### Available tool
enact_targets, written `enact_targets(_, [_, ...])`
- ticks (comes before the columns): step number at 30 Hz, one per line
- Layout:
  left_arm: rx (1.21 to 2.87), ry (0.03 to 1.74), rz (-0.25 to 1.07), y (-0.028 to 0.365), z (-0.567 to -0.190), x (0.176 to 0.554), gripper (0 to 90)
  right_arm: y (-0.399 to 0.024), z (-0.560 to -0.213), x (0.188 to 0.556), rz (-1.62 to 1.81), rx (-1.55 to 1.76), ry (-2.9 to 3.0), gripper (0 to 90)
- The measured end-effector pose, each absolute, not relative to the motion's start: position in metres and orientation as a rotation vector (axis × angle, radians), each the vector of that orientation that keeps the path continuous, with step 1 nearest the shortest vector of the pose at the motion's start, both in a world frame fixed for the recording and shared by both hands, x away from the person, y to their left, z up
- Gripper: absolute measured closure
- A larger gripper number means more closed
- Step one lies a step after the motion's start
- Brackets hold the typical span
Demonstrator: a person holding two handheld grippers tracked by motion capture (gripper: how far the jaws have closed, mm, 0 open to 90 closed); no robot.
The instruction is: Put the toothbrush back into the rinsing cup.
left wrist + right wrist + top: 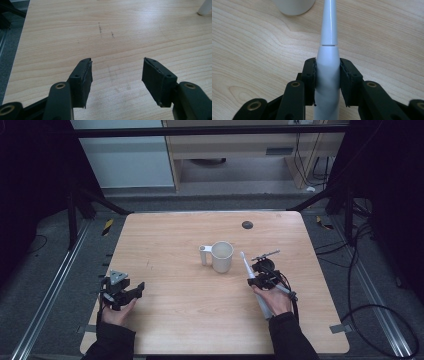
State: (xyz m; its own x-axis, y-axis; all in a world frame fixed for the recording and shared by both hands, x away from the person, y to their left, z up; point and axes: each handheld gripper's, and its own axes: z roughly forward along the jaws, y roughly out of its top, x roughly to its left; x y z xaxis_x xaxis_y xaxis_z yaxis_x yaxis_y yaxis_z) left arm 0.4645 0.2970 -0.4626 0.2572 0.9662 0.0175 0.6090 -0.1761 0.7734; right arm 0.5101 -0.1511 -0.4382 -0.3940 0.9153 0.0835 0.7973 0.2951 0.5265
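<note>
Near the middle of the light wooden tabletop (190,310) stands a white ceramic mug (221,256) with its handle turned toward the left side, upright and open at the top. Just to its right, the right claw (261,279) is clamped on a white electric toothbrush (248,270), whose slim neck and brush head slant up toward the mug without touching it. The thicker handle of the toothbrush runs back under the person's right hand (275,300). In the right gripper view, the two black jaws press against both sides of the white electric toothbrush (328,72) just below the seam where the neck joins the body, and the rounded base of the white ceramic mug (294,6) sits at the top edge, slightly left of the neck.

Well apart from these, at the left edge of the tabletop, the left claw (131,292) rests low in the person's left hand (119,312), with a grey three-cornered plate (118,278) on top. In the left gripper view the left claw (117,72) stands wide open, its padded jaws spread with bare wood grain between them and a few faint dark scuffs (100,28) farther ahead.

A small dark round disc (247,225) lies near the far edge of the tabletop.
</note>
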Motion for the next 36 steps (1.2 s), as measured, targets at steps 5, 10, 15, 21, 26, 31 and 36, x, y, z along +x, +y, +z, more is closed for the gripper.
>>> enact_targets(5, [1.876, 1.430, 0.697, 0.297, -0.463, 0.465, 40.4, -0.155, -0.436, 0.508, 0.758, 1.573, 2.311, 67.8])
enact_targets(10, [1.876, 1.431, 0.696, 0.297, -0.463, 0.465, 40.3, -0.159, -0.432, 0.507, 0.785, 1.567, 2.287, 67.8])
enact_targets(15, [1.876, 1.431, 0.696, 0.297, -0.463, 0.465, 40.4, -0.161, -0.426, 0.505, 0.812, 1.553, 2.266, 67.8])
enact_targets(21, [1.875, 1.432, 0.696, 0.297, -0.463, 0.465, 40.3, -0.167, -0.415, 0.501, 0.884, 1.526, 2.209, 67.8])
enact_targets(26, [1.874, 1.431, 0.698, 0.297, -0.463, 0.465, 40.3, -0.170, -0.406, 0.498, 0.967, 1.505, 2.143, 67.8])
enact_targets(31, [1.872, 1.429, 0.701, 0.296, -0.463, 0.464, 40.4, -0.170, -0.396, 0.497, 1.070, 1.484, 2.054, 67.8])
enact_targets(36, [1.867, 1.428, 0.702, 0.297, -0.462, 0.464, 40.3, -0.166, -0.383, 0.497, 1.171, 1.444, 1.965, 67.7])
